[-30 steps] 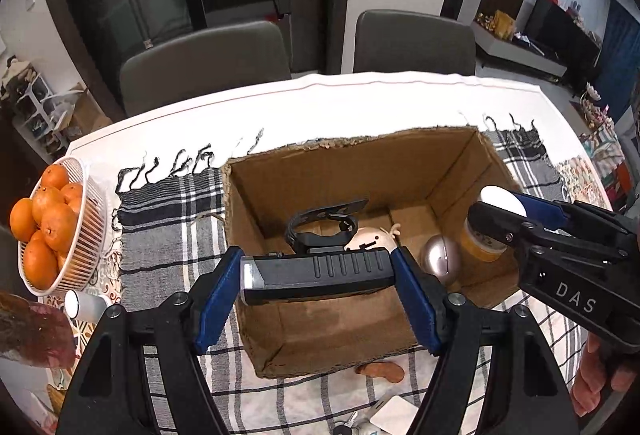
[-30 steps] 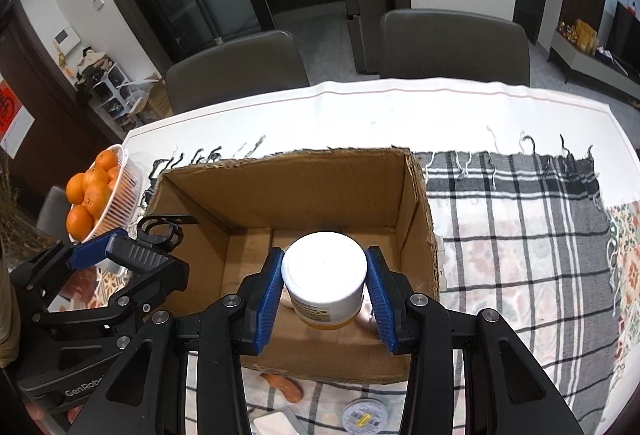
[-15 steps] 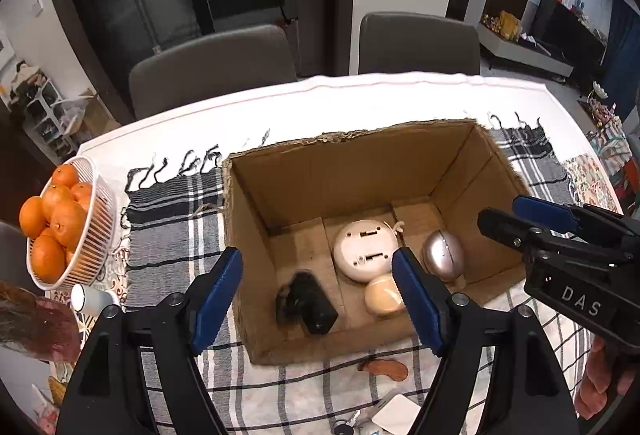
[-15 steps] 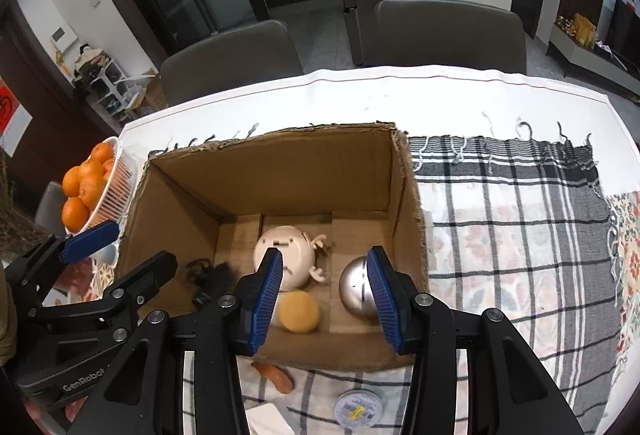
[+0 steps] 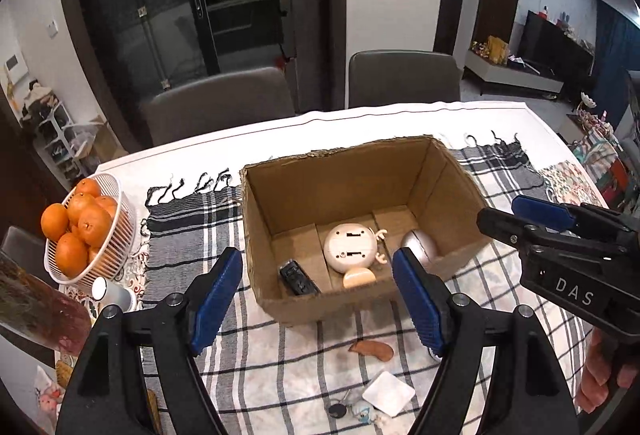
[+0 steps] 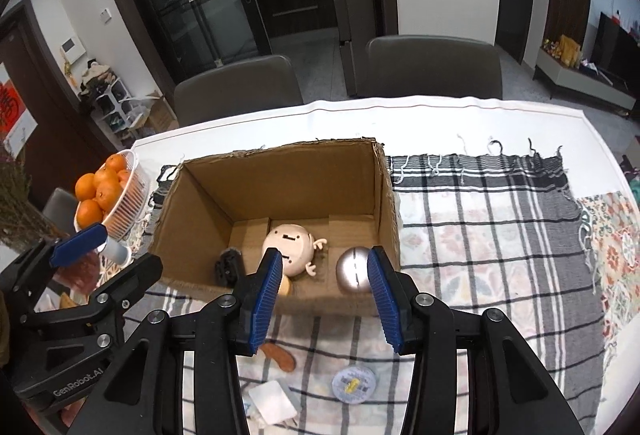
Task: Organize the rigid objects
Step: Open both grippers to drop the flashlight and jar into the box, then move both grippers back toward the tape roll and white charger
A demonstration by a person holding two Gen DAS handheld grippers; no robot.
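Cardboard box (image 5: 452,203) stands on the checked cloth (image 6: 500,219), holding a black device (image 5: 298,279), round toy (image 5: 351,248) and silver ball (image 6: 354,269). Left gripper (image 5: 316,299) and right gripper (image 6: 323,295): jaws apart, empty, short of the box.

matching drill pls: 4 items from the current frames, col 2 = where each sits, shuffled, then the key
1. black remote
2. silver ball
3. oranges
4. round tin

A. white basket, off to the left of the cardboard box
B. on the plaid cloth, in front of the box
C. box floor, left end
D. box floor, right end

Pairs: 1-C, 2-D, 3-A, 4-B
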